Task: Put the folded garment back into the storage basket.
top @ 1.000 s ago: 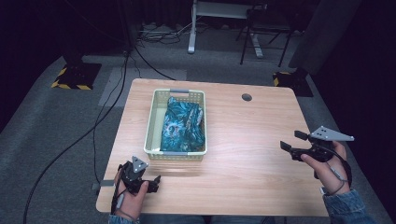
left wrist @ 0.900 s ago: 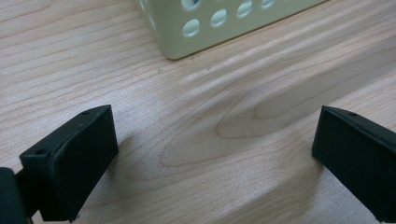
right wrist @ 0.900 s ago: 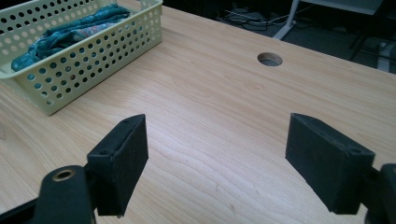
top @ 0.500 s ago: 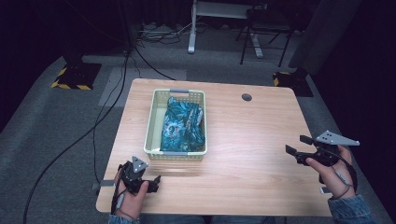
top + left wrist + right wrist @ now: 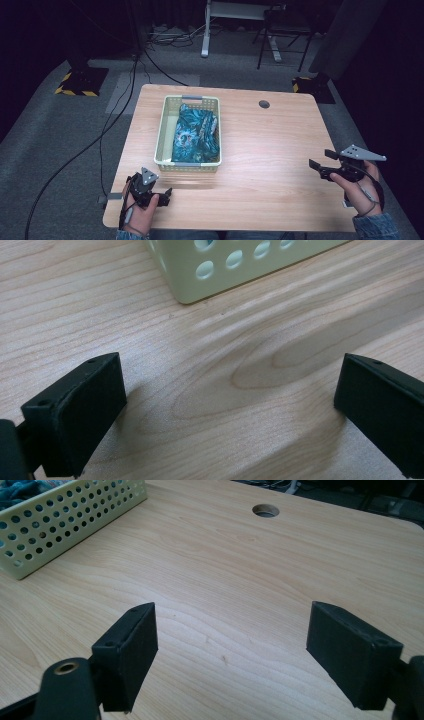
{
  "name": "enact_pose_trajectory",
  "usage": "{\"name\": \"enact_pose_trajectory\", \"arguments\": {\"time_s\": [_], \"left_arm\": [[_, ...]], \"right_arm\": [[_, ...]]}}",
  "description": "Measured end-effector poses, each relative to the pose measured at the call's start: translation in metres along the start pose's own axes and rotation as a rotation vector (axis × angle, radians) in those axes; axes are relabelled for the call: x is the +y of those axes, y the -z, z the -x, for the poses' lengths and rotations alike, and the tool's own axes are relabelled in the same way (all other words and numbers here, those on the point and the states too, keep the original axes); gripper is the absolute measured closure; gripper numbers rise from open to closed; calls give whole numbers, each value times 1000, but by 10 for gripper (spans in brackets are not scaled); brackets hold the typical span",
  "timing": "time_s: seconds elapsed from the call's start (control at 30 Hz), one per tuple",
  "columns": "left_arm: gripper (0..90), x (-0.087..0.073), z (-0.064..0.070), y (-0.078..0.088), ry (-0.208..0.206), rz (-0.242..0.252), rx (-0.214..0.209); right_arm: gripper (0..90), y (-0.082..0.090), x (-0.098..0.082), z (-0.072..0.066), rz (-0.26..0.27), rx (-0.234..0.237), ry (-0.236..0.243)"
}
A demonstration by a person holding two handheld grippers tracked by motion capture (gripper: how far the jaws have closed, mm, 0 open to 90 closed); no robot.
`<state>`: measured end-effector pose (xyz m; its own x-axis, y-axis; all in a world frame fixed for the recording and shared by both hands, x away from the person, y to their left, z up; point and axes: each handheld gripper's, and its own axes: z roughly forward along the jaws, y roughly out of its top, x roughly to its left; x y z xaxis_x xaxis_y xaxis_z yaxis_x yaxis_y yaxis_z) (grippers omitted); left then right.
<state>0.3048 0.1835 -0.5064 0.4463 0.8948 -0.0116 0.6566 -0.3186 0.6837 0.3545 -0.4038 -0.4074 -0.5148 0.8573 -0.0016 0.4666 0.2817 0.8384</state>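
Note:
A pale yellow perforated basket (image 5: 161, 135) stands on the wooden table (image 5: 270, 145), left of its middle, with a blue-green patterned cloth (image 5: 196, 134) bundled inside. My left gripper (image 5: 165, 192) rests low at the table's near left corner, just in front of the basket, open with bare wood between its jaws (image 5: 225, 405). The basket's corner (image 5: 200, 285) is close ahead of it. My right gripper (image 5: 320, 161) hovers at the right edge, open and empty, pointing left across the table (image 5: 230, 645). The basket's wall (image 5: 65, 520) shows far off to its left.
A round cable hole (image 5: 264, 104) sits in the table's far right part, also seen as the hole (image 5: 265, 510). Grey carpet, cables (image 5: 100, 140) and desk legs (image 5: 205, 30) lie beyond the table. Dark floor surrounds the right edge.
My right gripper has drifted toward the near right edge and sunk a little, its jaws still apart. The left gripper and the basket have stayed put.

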Motion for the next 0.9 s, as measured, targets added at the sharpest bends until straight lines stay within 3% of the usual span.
{"name": "enact_pose_trajectory", "arguments": {"time_s": [0.9], "left_arm": [[0, 0, 0, 0, 0, 0, 0]], "right_arm": [[203, -5, -38, 9, -55, -12, -52]]}}
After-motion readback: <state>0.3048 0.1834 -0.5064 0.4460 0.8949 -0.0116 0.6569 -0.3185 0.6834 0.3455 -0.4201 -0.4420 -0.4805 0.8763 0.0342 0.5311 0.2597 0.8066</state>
